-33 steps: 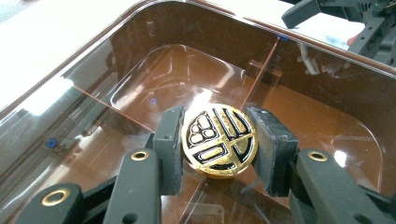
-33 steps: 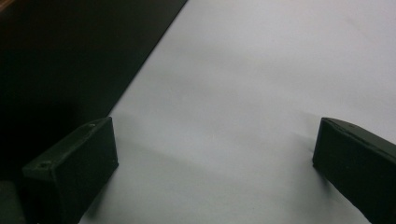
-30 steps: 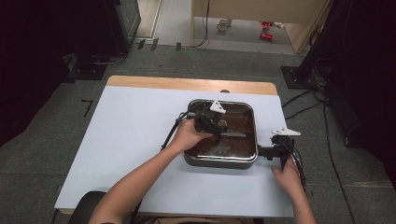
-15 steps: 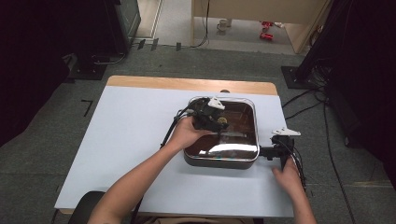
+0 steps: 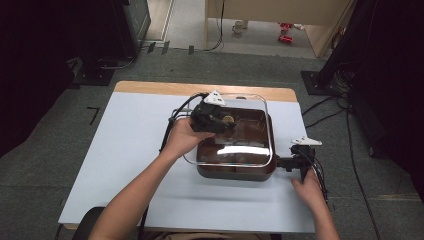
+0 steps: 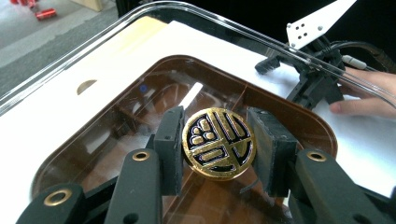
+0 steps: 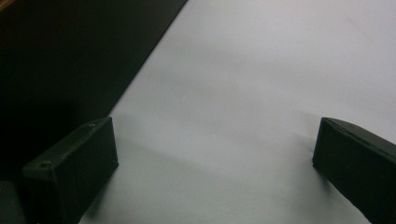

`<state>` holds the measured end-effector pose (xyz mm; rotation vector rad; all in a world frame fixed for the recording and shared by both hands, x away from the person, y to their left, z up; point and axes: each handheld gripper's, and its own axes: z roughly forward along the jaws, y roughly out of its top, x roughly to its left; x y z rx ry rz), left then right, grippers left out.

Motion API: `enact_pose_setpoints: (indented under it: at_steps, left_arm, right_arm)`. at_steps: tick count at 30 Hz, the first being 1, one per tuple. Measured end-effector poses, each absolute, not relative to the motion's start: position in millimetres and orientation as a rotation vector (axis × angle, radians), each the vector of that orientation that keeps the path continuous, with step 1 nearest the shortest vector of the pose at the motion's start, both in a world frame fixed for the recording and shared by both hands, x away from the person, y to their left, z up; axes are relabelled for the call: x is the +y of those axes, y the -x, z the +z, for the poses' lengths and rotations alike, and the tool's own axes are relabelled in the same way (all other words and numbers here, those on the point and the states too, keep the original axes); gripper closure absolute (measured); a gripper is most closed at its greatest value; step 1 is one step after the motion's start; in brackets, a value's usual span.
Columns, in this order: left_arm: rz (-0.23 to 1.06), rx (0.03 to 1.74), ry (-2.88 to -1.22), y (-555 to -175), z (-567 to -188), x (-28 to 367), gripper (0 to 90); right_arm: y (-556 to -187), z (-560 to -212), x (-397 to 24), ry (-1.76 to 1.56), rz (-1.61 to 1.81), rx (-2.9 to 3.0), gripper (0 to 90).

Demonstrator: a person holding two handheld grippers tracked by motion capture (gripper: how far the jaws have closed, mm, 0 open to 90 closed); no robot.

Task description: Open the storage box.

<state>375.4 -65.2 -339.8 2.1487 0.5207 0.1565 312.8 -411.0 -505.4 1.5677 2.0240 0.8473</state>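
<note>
On the white surface (image 5: 125, 165), centre frame, the left claw (image 6: 217, 149) clamps the gold knob (image 6: 218, 142) of a glass lid (image 5: 235, 150), probably lifting it off the brown pan (image 5: 235, 172); next, carry it clear. The right claw (image 7: 210, 163) rests spread at lower right.

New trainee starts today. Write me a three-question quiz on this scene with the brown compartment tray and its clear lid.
1. Multiple choice: what is the left hand-held gripper shut on? A) the tray's rim B) the gold round knob of the clear lid C) a cable
2. True or false: the right hand-held gripper has its jaws open over bare white tabletop.
3. Fill in: the right hand-held gripper rests beside the brown tray's ____ side in the high view.

Key: 1 B; 2 true; 3 right.
</note>
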Motion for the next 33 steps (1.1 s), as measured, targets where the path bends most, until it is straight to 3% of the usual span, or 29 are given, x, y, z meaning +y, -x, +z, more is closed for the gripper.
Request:
enact_pose_setpoints:
  at_steps: [22,33]
  left_arm:
    - [0.292,0.800,-2.043,-376,-320,49,59.1]
    - [0.348,0.900,-2.018,-377,-323,83,59.1]
  right_arm:
    - [-313,-505,-411,-1.570,0.850,2.025,0.0]
    - [-313,-505,-411,-1.571,0.848,2.027,0.0]
